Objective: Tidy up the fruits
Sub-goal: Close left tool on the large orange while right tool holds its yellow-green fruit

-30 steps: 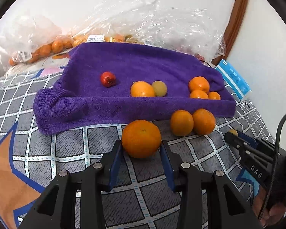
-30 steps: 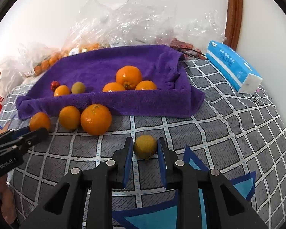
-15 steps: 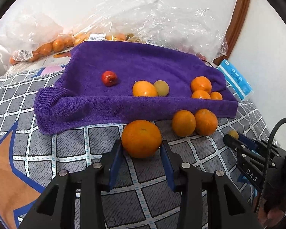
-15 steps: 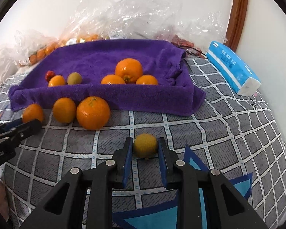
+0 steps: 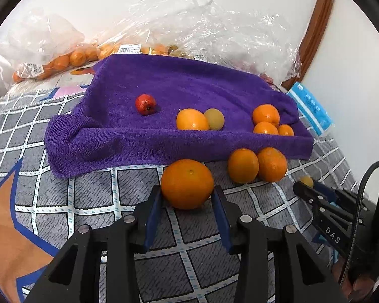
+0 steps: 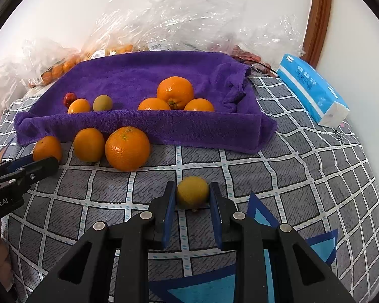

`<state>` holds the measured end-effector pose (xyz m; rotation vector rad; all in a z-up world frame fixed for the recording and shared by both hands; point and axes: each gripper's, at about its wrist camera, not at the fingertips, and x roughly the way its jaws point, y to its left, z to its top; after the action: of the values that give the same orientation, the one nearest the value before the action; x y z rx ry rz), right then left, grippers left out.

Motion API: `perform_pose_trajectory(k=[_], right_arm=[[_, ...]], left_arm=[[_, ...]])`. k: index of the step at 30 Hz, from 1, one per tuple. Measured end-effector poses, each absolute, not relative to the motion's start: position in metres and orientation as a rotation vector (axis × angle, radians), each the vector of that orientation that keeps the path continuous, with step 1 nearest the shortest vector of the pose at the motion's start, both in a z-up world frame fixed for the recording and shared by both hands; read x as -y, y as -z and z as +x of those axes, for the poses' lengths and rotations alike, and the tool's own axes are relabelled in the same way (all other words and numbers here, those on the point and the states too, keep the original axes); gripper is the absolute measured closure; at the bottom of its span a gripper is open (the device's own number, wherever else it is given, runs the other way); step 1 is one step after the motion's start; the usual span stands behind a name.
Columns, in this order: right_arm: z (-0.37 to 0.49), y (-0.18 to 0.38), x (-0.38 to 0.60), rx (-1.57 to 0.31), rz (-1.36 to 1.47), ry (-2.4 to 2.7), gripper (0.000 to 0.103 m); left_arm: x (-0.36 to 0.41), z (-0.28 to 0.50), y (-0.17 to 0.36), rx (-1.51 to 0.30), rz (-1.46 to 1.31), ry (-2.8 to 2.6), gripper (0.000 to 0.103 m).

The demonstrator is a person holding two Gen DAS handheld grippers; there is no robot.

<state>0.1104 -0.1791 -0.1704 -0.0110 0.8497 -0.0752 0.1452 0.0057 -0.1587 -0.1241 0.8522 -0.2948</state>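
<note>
Checked cloth [image 6: 303,156]: grey with white grid lines, spread under everything; the surface beneath cannot be told.
Purple towel [image 5: 189,88]: lies at the back, same place as a second ago; it holds a small red fruit [image 5: 145,104], a yellow-green fruit [image 5: 214,119] and four oranges.
Plastic bags [image 5: 214,32]: crumpled behind the towel, barcode stickers too small to read.
Tissue pack [image 6: 313,91]: blue and white, right of the towel; print unreadable.
Left gripper [image 5: 187,203]: jaws closed on the big orange [image 5: 187,183], as before; "Robot.AI" reads on its side in the right view.
Right gripper [image 6: 192,198]: jaws clamped on the small yellow fruit [image 6: 192,192], unchanged; "DAS" reads on its side in the left view.
Loose oranges [image 6: 127,147]: two sit just in front of the towel's edge, touching each other.
</note>
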Motion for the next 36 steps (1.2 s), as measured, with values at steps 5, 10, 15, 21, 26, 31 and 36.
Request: perform_pose_trajectory(k=[5, 10, 15, 21, 26, 31, 36], right_arm=[[0.107, 0.167, 0.18, -0.83, 0.004, 0.063, 0.077], [0.102, 0.163, 0.177, -0.798, -0.001, 0.065, 0.077], [0.099, 0.161, 0.183, -0.786, 0.029, 0.076, 0.077], [0.096, 0.158, 0.184, -0.765, 0.038, 0.083, 0.077], [0.093, 0.156, 0.178, -0.751, 0.051, 0.062, 0.077], [0.095, 0.151, 0.168, -0.743, 0.048, 0.043, 0.077], [0.1, 0.139, 0.159, -0.716, 0.027, 0.019, 0.077]], left_arm=[[-0.005, 0.137, 0.153, -0.796, -0.122, 0.29, 0.065], [0.002, 0.127, 0.145, -0.739, -0.083, 0.286, 0.065], [0.001, 0.121, 0.138, -0.687, -0.076, 0.283, 0.065], [-0.006, 0.117, 0.133, -0.64, -0.094, 0.249, 0.065], [-0.009, 0.119, 0.132, -0.637, -0.099, 0.226, 0.065], [-0.013, 0.122, 0.131, -0.659, -0.1, 0.195, 0.065], [-0.021, 0.121, 0.123, -0.661, -0.122, 0.175, 0.065]])
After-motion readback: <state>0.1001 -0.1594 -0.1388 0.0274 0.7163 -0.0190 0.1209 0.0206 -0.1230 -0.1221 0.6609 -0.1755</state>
